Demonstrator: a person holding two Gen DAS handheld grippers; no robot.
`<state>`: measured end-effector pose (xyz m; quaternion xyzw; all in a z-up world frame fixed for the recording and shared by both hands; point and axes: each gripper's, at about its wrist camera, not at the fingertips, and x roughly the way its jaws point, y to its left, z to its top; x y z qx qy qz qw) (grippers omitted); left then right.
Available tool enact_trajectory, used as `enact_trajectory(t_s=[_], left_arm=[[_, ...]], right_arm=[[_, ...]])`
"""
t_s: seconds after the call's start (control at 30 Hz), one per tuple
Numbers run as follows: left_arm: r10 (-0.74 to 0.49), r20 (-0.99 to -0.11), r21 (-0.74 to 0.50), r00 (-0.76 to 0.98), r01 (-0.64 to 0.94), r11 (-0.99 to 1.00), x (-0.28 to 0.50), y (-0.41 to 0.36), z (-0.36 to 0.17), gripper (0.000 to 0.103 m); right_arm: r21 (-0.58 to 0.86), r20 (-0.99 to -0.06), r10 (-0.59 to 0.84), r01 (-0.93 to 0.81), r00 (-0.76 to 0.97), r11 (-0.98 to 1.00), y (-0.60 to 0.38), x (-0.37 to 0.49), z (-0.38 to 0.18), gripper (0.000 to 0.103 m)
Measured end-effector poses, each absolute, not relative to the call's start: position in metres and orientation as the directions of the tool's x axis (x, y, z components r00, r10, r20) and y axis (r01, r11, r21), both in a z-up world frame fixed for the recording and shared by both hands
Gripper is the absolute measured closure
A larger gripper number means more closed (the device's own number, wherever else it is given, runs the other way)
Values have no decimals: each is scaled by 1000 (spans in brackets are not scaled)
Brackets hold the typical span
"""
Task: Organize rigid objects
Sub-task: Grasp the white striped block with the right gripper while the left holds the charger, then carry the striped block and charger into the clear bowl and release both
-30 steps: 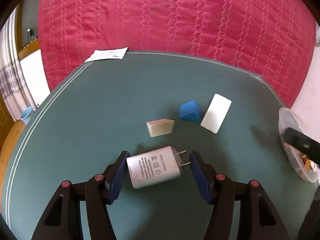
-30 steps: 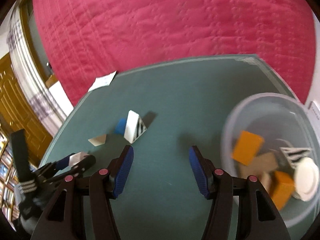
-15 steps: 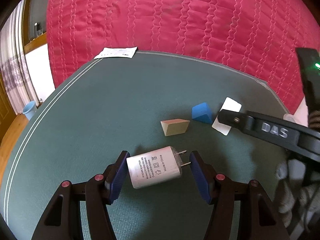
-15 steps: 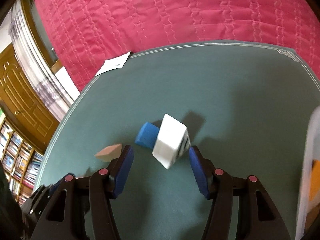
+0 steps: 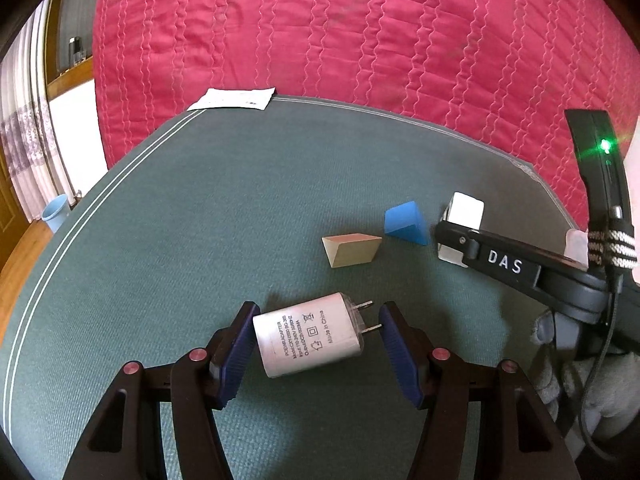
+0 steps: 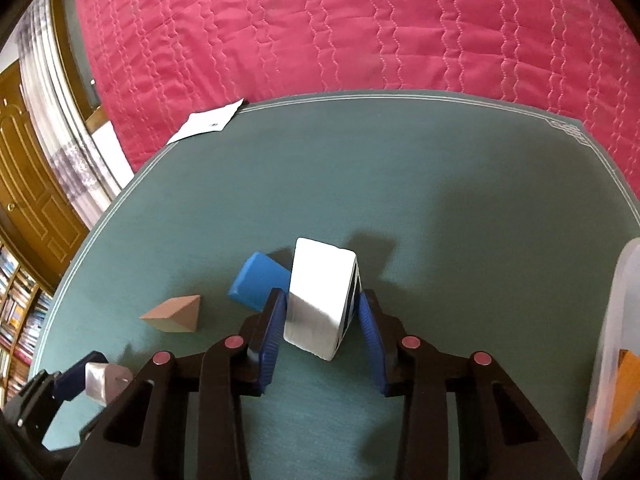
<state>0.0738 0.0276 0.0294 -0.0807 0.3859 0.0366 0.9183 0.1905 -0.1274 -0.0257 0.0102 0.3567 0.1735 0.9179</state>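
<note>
My left gripper (image 5: pixel 318 314) is shut on a white power adapter (image 5: pixel 308 334), one pad on its body and the other on its prongs, just above the green table (image 5: pixel 200 220). My right gripper (image 6: pixel 322 300) straddles a white block (image 6: pixel 320 292) with a black-and-white striped side. Its jaws are closing and both pads touch the block's sides. A blue wedge (image 6: pixel 258 282) lies against the block's left, and a wooden wedge (image 6: pixel 174 314) lies further left. In the left wrist view the white block (image 5: pixel 466 208) shows behind one right finger (image 5: pixel 456 238), beside the blue wedge (image 5: pixel 404 222) and wooden wedge (image 5: pixel 352 250).
A clear plastic container (image 6: pixel 616 320) holding an orange block (image 6: pixel 626 388) stands at the table's right edge. A white paper slip (image 6: pixel 208 122) lies on the far-left rim. A red quilt (image 5: pixel 360 40) rises behind the table. A gloved hand (image 5: pixel 580 380) holds the right gripper.
The right gripper swung left, away from the container, came down over the white block, and its jaws narrowed onto it. The left gripper stayed put with the adapter.
</note>
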Motion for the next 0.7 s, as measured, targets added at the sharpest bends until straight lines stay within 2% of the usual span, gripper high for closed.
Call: enact_trajectory(t_s=[0.7], left_arm=[[-15,-703,-122,711,-99,988,70,23,31,39]], right_arm=[[198,-629,358,-303,690,932,-159,140,-24,64]])
